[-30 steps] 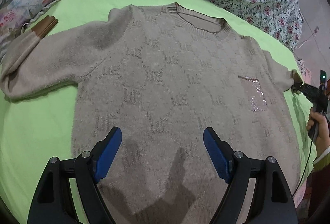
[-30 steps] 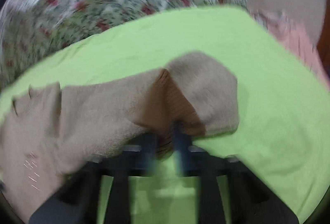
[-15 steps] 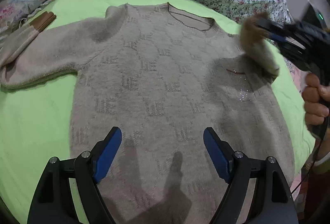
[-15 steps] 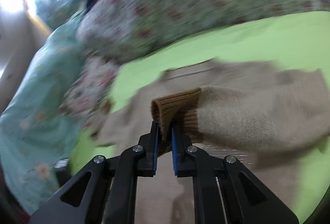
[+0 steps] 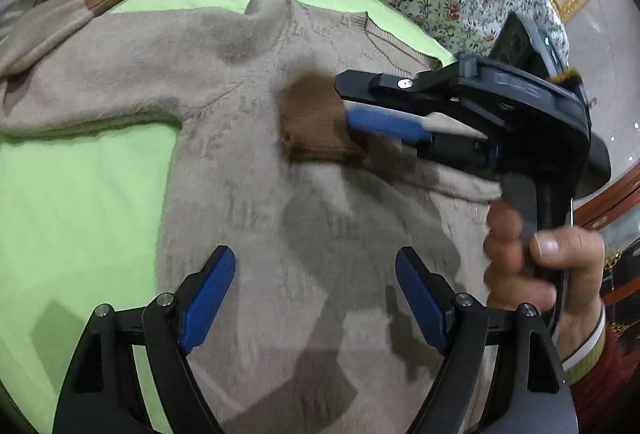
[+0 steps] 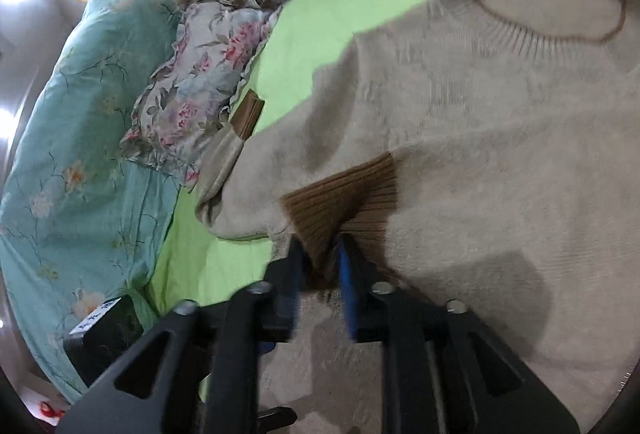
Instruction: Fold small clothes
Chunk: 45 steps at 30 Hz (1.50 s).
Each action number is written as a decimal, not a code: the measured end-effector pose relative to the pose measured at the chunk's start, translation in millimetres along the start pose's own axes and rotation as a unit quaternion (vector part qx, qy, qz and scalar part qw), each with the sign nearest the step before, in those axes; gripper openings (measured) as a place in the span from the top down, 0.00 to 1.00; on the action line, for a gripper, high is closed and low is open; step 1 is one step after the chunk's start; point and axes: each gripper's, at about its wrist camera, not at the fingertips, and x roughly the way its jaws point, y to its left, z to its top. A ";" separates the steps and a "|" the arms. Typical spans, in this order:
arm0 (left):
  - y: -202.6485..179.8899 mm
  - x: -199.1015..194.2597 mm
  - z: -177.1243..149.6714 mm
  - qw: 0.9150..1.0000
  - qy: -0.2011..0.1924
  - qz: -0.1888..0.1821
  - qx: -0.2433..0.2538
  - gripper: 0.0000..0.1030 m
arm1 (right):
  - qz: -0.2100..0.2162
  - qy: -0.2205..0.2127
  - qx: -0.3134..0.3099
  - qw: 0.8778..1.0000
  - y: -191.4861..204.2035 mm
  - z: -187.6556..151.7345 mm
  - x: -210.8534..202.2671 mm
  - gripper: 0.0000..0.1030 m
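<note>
Your left gripper (image 5: 314, 298) hovers over the sweater's hem end, fingers (image 5: 206, 300) spread wide and holding nothing. The beige sweater (image 5: 248, 170) lies flat on the green sheet (image 5: 80, 202), its long axis running away from you, collar (image 6: 540, 30) at the far end. One sleeve (image 5: 60, 26) stretches out to the left. Your right gripper (image 6: 320, 274) has its fingers pinched on the other sleeve's brown cuff (image 6: 344, 194), which it holds across the chest.
</note>
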 end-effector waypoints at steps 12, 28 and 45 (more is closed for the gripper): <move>-10.5 57.2 74.9 0.998 -0.014 -0.040 -0.042 0.16 | -0.045 -0.152 0.045 0.986 -38.0 -44.2 -136.1 0.39; -7.8 21.3 74.7 0.994 -0.101 0.042 -0.011 0.97 | -0.144 -0.215 0.095 0.961 -108.8 -91.0 -221.9 0.39; 4.4 32.2 61.0 0.997 -0.064 0.020 -0.029 0.96 | -0.270 -0.141 0.060 0.951 -173.4 1.6 -208.5 0.90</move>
